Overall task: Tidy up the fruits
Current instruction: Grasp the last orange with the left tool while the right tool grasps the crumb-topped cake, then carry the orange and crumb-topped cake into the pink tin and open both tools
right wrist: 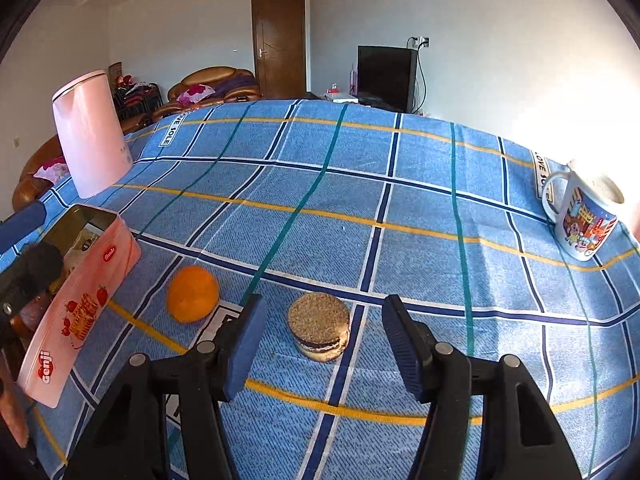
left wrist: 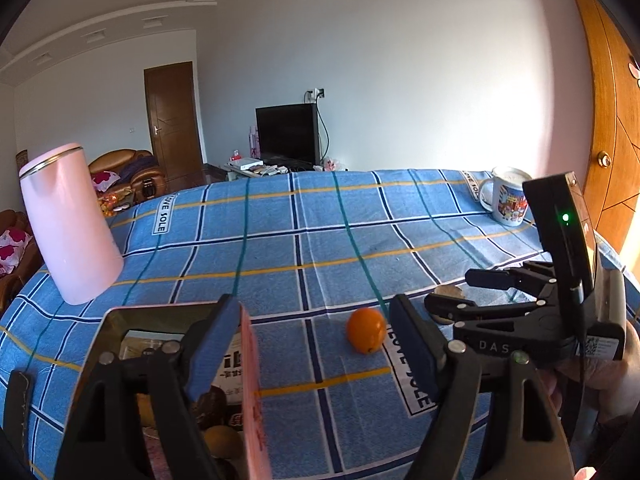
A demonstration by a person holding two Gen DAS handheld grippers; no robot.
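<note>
Orange [right wrist: 193, 294] btwn pink tin [right wrist: 80, 312] & open right gripper [right wrist: 320, 350].

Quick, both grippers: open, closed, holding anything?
Left gripper: open, empty; its left finger sits over the pink tin, the orange lies ahead.
Right gripper: open, empty; the round sandwich cake lies between its fingers, untouched.
</note>
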